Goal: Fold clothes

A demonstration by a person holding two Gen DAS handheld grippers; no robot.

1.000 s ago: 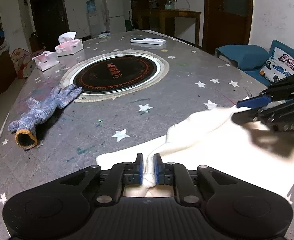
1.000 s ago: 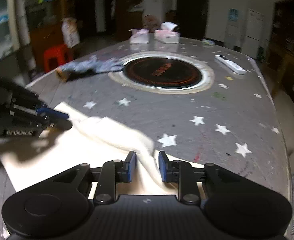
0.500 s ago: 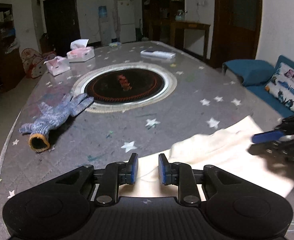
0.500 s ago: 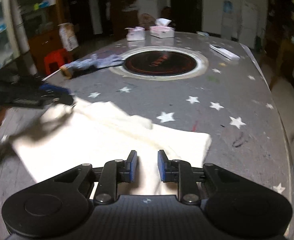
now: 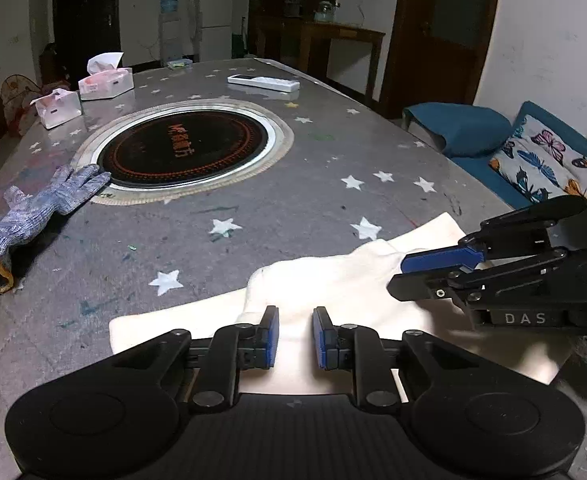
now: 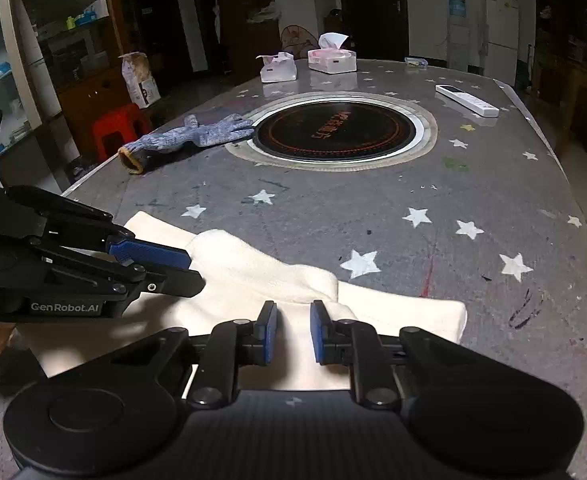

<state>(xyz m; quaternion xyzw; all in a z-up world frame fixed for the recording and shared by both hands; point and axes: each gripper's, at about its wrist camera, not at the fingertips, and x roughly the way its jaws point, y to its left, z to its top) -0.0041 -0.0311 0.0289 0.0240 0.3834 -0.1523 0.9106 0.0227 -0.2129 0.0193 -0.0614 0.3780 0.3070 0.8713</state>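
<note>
A cream white garment (image 5: 333, 280) lies folded near the table's front edge; it also shows in the right wrist view (image 6: 261, 272). My left gripper (image 5: 295, 338) is open and empty, hovering just above the cloth's near part. My right gripper (image 6: 292, 332) is open and empty too, above the cloth beside a raised fold. Each gripper shows in the other's view: the right gripper (image 5: 425, 276) from the right side, the left gripper (image 6: 173, 268) from the left side, both low over the garment.
A grey star-patterned table (image 5: 313, 184) has a round black hotplate (image 5: 185, 152) in the middle. A blue knit glove (image 5: 33, 216) lies left of it. Two tissue boxes (image 5: 105, 84) and a white remote (image 5: 263, 82) sit at the far end. A blue sofa (image 5: 533, 152) stands right.
Both grippers have let go of the cloth and opened. The garment has settled flat on the table with its fold laid over. Both grippers have drawn back slightly above it.
</note>
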